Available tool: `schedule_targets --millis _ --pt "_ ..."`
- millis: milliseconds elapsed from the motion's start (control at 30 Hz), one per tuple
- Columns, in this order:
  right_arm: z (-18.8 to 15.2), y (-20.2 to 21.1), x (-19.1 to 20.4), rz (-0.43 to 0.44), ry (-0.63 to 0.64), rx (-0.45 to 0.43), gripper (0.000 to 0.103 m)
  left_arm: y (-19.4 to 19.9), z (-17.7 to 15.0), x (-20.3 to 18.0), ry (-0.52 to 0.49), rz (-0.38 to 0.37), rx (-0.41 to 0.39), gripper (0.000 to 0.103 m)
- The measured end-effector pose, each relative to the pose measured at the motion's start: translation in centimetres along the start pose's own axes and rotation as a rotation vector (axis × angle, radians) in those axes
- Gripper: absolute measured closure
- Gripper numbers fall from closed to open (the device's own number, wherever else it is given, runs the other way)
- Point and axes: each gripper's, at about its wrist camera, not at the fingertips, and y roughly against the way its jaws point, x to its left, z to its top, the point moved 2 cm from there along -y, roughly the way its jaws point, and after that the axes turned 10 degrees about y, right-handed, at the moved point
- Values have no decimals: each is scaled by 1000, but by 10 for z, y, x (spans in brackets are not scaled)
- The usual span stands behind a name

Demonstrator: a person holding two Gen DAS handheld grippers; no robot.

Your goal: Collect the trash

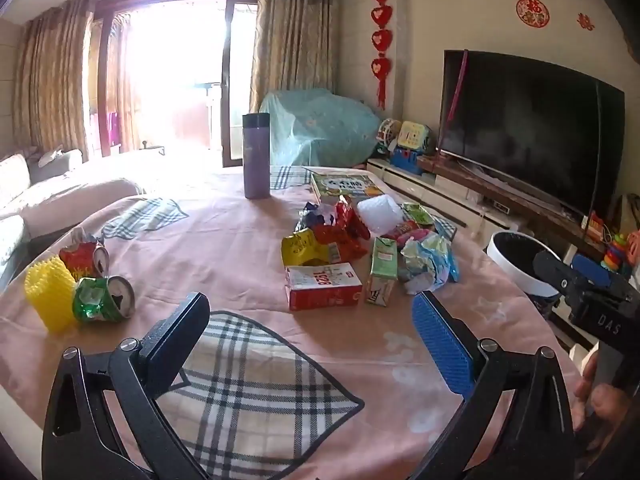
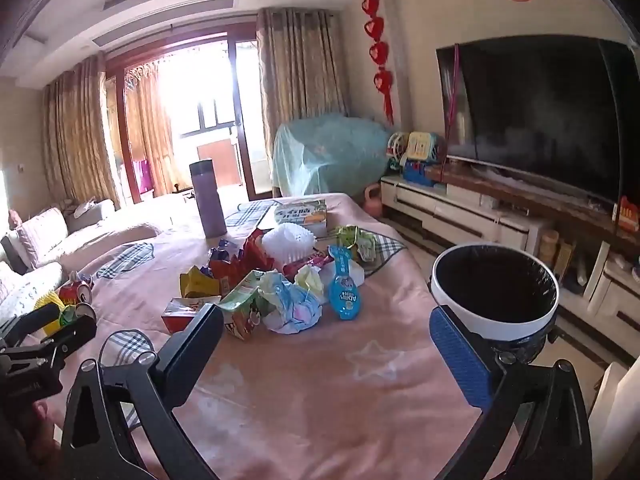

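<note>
A heap of trash lies on the pink tablecloth (image 1: 248,256): a red carton (image 1: 322,286), a green drink carton (image 1: 382,270), a yellow wrapper (image 1: 300,246), red wrappers (image 1: 344,228) and crumpled blue plastic (image 1: 430,256). Crushed green (image 1: 104,298) and red (image 1: 86,256) cans lie at the left. The white bin with a black liner (image 2: 494,294) stands off the table's right edge. My left gripper (image 1: 310,316) is open and empty, short of the red carton. My right gripper (image 2: 326,334) is open and empty, near the blue plastic (image 2: 294,306) and a blue bottle-shaped pack (image 2: 344,292).
A purple flask (image 1: 256,156) and a picture book (image 1: 346,186) stand at the table's far side. A yellow spiky object (image 1: 50,292) sits by the cans. A TV (image 1: 528,128) on a low cabinet, toys and a sofa (image 1: 60,196) surround the table.
</note>
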Motion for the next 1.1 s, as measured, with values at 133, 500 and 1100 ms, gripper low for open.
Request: schedule_targets --millis 133,500,1100 --pt "1 -18 15 3 -7 -12 0 5 2 -1 -14 21 -29 0" --pt "6 -24 31 -12 8 -36 0 8 3 -5 -26 9 -51 0" --pt "4 -26 40 18 19 -20 0 8 0 -5 -18 3 -52 0"
